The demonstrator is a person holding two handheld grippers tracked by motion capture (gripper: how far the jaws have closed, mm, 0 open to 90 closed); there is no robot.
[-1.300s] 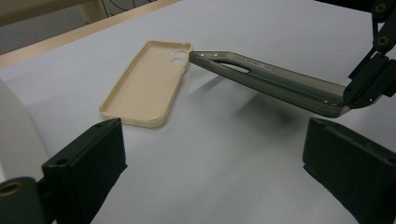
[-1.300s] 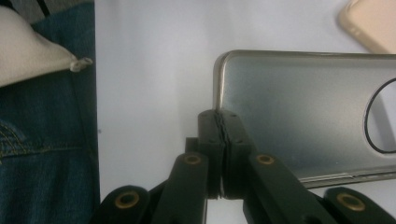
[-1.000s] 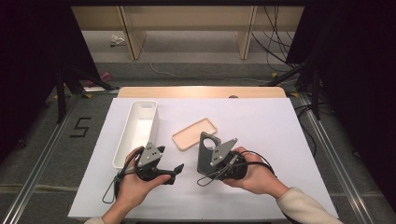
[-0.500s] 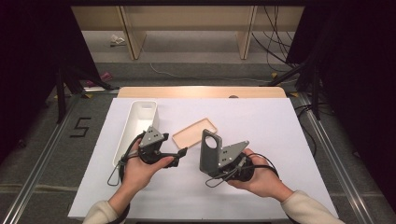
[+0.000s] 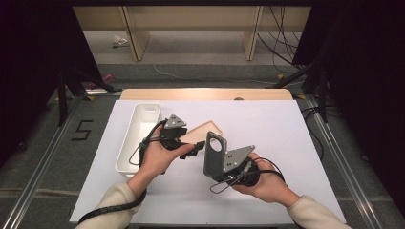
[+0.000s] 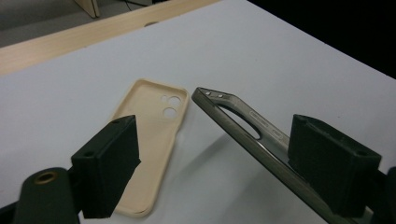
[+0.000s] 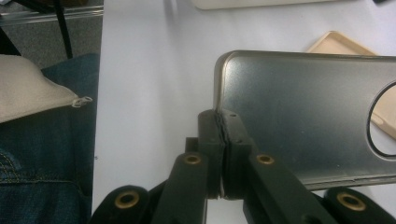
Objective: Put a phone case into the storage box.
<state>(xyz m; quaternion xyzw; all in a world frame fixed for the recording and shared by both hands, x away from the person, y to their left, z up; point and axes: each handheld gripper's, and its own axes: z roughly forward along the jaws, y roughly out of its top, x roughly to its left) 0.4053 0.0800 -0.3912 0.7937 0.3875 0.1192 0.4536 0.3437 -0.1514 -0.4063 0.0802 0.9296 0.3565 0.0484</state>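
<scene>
Landmark: the phone [image 5: 214, 151], a grey slab with a round camera hole, held upright above the white mat [image 5: 286, 143]. Nearest the person, the right gripper [image 7: 223, 140] has its jaws pressed together on the phone's lower edge, seen close in the right gripper view. Just left of the phone, the left gripper [image 5: 188, 151] has jaws standing apart; they have just been closing a little. In the left gripper view the phone's top end lies against or just before one pad [image 6: 327, 168], which of the two is hard to tell, and no clamp is made. Beyond the phone lies the beige case [image 6: 152, 140], hollow side up, flat on the mat. Far left of the phone stands a white tray [image 5: 129, 148]. Step in hand, by judgement: fitting phone to case. The next move calls for the left jaws to seize either case or phone. The high view alone gives the tray and both hands
</scene>
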